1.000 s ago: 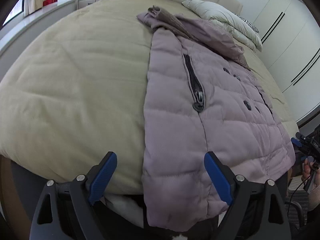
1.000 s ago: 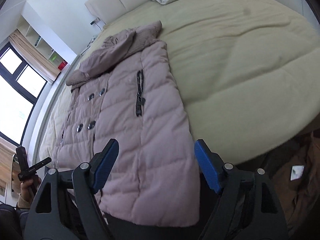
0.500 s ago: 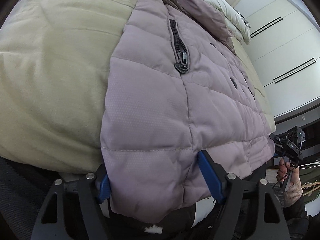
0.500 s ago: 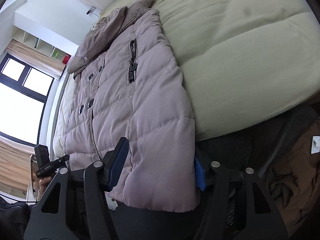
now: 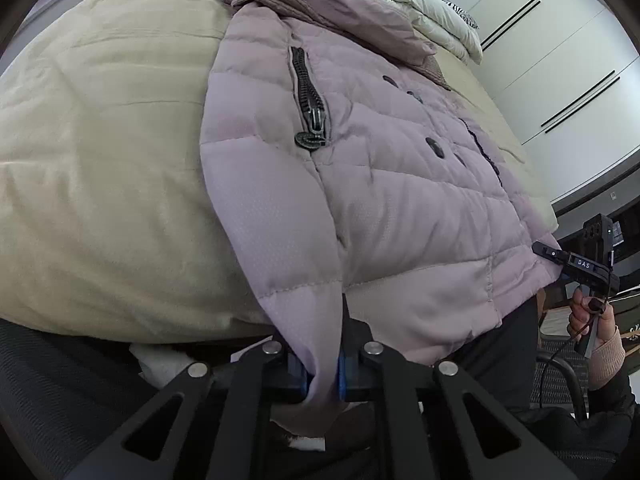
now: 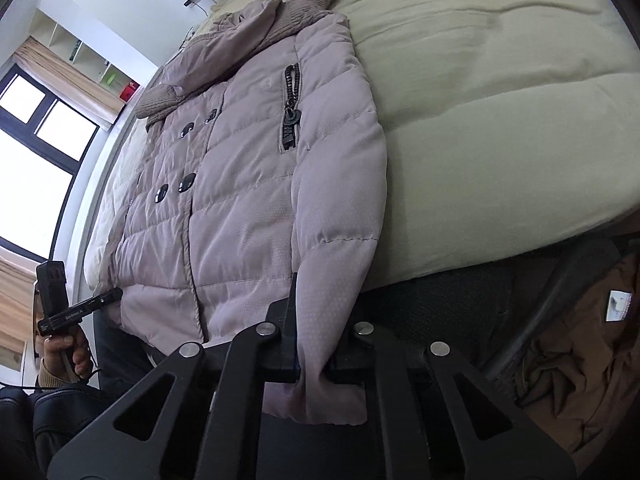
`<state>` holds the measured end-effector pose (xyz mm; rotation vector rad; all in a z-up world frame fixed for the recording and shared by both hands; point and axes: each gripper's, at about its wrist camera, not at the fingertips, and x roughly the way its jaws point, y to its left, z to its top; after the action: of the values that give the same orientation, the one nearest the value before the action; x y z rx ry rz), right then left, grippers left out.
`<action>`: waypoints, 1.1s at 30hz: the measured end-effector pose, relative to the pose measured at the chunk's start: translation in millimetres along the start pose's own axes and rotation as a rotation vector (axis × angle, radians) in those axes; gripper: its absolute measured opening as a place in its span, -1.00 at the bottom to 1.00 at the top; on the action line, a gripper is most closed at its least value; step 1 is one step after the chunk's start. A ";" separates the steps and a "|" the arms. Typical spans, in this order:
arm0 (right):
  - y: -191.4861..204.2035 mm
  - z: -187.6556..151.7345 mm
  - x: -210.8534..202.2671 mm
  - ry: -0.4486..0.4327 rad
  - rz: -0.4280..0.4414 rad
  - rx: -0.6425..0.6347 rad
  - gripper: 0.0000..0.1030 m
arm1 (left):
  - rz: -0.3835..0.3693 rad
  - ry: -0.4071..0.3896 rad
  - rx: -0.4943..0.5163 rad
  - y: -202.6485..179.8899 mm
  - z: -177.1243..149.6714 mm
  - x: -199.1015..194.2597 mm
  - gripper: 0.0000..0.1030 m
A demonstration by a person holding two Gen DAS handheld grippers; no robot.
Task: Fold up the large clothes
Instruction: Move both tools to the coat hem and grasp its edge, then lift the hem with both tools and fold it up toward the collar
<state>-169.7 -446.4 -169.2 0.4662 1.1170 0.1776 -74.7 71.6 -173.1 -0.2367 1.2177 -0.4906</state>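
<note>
L tongs (image 5: 322, 376) and R tongs (image 6: 314, 360), just closed, each clamp a hem corner of the coat (image 5: 380, 184), which lies front-up on the bed (image 5: 100, 160), hem overhanging. We judge step: grip done; next, lift both corners evenly twd collar.

The only legible marking is "DAS", printed in white on the black arm of the right hand-held gripper (image 5: 576, 266), beside the jacket (image 5: 400, 200) hem. Lettering on the left hand-held gripper (image 6: 74, 314) is too small to read.
</note>
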 end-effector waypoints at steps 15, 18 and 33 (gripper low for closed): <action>33.2 68.8 -66.1 -0.213 0.184 0.012 -0.87 | -0.278 -0.268 -0.226 28.0 72.5 -108.5 -0.85; 56.3 126.1 -82.9 -0.346 0.188 -0.038 -0.87 | -0.306 -0.373 -0.226 22.1 122.0 -121.5 -0.85; 136.2 449.7 17.1 -0.531 -0.097 -0.121 -0.87 | -0.100 -0.543 -0.244 54.9 402.3 -60.5 -0.85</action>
<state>252.8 -440.6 36.8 0.3228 0.6023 0.0305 299.6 114.7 -10.0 -0.6004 0.7322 -0.3314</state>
